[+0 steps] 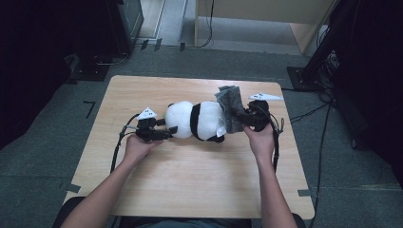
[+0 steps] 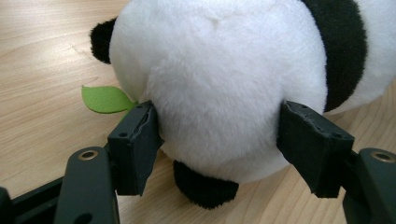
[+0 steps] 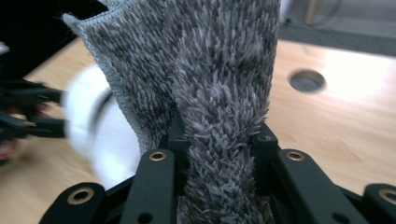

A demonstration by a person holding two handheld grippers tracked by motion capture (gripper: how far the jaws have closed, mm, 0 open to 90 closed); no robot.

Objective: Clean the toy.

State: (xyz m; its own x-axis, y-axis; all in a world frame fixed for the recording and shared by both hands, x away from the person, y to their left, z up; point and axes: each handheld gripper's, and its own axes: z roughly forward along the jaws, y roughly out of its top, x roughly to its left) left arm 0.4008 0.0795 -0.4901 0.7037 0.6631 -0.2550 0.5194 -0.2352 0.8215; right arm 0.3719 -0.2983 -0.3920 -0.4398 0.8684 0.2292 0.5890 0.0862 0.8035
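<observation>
High view: toy panda point(image 1: 197, 120) lies on its side mid-frame on the wooden table point(image 1: 190, 175), head toward frame left. Left gripper point(image 1: 161, 131) sits at the head end, left of centre; right gripper point(image 1: 242, 118) is right of centre w/ a grey fuzzy cloth point(image 1: 229, 111) bunched up against the panda's rear.

Left gripper view: both black pads point(image 2: 137, 144) press into the white plush of the head, one each side, so the jaws are clamped on the panda, pinning it to the table. Green leaf tag point(image 2: 105, 99) pokes out at mid-left, black ear at upper left.

Right gripper view: jaws pinch a fold of the grey cloth low-centre; the rest fans up toward the top edge. Blurred white panda body at mid-left.

Step in hand, as I read it: cloth is gripped and raised at the panda's back end, probably to drape or wrap it over the toy while the other gripper steadies it.

Next move prob. needs: carry the cloth toward frame left over the body, keep the pinch tight so the fold doesn't slip, keep the head pinned so the toy doesn't roll.
</observation>
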